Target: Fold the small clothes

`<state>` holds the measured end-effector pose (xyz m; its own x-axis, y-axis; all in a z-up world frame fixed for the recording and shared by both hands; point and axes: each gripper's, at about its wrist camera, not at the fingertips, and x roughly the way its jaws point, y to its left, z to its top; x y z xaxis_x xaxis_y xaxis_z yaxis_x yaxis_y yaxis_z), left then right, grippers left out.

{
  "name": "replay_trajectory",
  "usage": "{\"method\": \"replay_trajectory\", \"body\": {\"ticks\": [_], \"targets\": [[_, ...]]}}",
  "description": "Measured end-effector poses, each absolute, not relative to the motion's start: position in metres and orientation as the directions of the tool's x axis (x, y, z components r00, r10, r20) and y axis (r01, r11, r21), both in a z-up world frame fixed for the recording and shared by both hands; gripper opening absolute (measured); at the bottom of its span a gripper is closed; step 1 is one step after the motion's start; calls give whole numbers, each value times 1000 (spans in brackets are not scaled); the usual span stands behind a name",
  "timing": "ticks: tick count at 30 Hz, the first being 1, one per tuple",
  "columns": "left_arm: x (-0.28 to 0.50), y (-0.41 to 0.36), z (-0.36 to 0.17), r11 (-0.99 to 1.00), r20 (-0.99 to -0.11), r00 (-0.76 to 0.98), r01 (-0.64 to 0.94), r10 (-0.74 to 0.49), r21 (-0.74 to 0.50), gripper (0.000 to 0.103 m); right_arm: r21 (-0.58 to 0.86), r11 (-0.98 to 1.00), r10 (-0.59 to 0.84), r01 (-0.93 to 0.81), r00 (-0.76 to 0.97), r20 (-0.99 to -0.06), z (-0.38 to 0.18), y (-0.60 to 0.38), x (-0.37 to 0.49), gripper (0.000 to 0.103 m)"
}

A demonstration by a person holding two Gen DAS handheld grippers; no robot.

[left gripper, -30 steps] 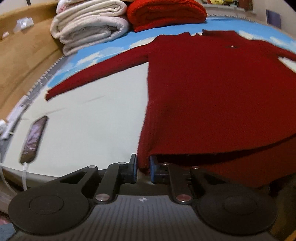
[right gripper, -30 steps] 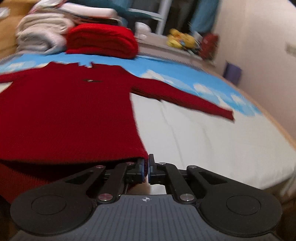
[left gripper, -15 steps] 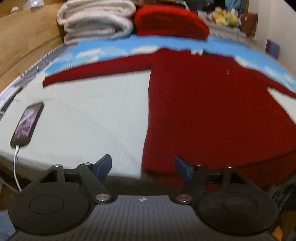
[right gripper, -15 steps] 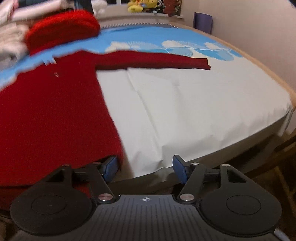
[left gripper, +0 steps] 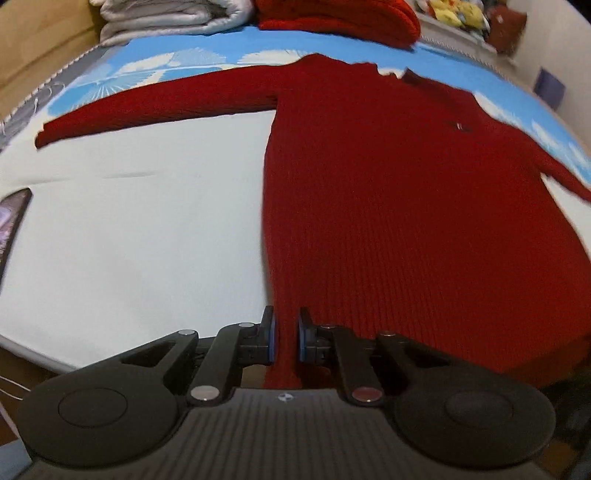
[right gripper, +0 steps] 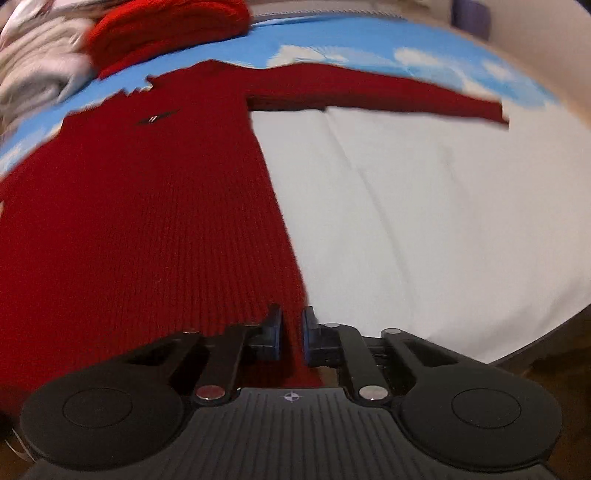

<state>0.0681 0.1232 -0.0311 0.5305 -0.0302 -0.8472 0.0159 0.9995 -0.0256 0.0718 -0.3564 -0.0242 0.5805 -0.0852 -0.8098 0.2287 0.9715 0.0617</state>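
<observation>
One red ribbed-knit sweater [left gripper: 406,206] lies flat on the bed's white sheet [left gripper: 140,236], both sleeves spread. Two tools: the left tool [left gripper: 286,334] and right tool [right gripper: 291,332] each pinch a bottom hem corner.

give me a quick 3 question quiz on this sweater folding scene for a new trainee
1. True or false: the red sweater lies with both sleeves folded across its chest.
2. Which part of the sweater does the left gripper pinch? A) collar B) bottom hem corner C) sleeve cuff
3. Fill in: at the far end of the bed, beside the folded red knit, sits a stack of ____ blankets.

Key:
1. False; both sleeves are spread out sideways.
2. B; the right gripper pinches the other bottom corner.
3. White.
</observation>
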Motion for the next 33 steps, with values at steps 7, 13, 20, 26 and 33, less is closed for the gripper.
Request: {"method": "replay_trajectory", "body": {"ticks": [7, 13, 20, 26, 33], "targets": [[91, 135, -15, 999, -841, 540, -49, 29, 3, 81, 32, 943, -194, 330, 628, -753, -1, -356, 82, 52], [182, 178, 25, 974, -722, 671, -225, 168, 18, 103, 125, 975, -65, 183, 776, -628, 52, -306, 142, 70], [305, 296, -20, 740, -759, 603, -622, 244, -257, 102, 231, 955, 2, 184, 777, -630, 34, -269, 240, 71], [338, 363, -56, 539, -774, 577, -752, 260, -380, 103, 163, 972, -14, 169, 737, -676, 13, -258, 266, 71], [347, 408, -59, 324, -771, 568, -815, 287, -480, 15, 191, 964, -1, 185, 722, -692, 7, -264, 267, 71]]}}
